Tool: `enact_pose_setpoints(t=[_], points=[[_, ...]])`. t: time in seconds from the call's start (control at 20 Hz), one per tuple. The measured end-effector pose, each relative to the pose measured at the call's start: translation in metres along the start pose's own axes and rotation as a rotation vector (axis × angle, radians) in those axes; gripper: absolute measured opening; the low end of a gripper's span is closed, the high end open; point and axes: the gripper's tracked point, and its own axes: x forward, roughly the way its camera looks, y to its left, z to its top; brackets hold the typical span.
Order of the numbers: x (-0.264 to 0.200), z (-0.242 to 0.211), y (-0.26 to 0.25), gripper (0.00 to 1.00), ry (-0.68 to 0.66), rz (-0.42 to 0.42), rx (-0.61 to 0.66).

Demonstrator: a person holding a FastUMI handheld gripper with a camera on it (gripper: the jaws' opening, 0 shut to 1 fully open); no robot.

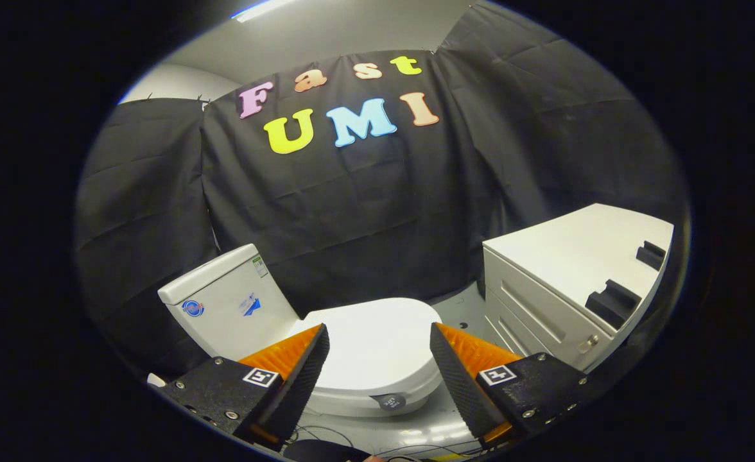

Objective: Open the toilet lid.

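Observation:
A white toilet stands on the floor below me, its lid (377,343) lying flat and closed over the bowl. Its cistern (226,301) rises behind the lid, to the left, against the black cloth wall. My gripper (379,337) hovers above the toilet with its fingers wide apart and nothing between them. The lid shows through the gap between the two fingertips, some way beneath them. A small dark round tag (390,402) sits on the front rim of the toilet, under the lid's edge.
A white cabinet (564,282) with drawers stands to the right of the toilet, with two black blocks (612,301) on its top. Cables (326,436) lie on the pale floor in front of the toilet. Black cloth closes in the booth behind and at both sides.

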Motion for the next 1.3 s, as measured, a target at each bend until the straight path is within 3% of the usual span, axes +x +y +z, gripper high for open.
enact_pose_setpoints(t=[0.25,0.55,0.9,1.3], points=[[0.008,-0.044,-0.006,0.98,0.101,0.002,0.046],[0.008,-0.088,-0.013,0.98,0.200,-0.026,0.266],[0.019,-0.135,-0.035,0.96,0.300,-0.084,0.438],[0.027,-0.164,-0.061,0.93,0.305,-0.121,0.748]])
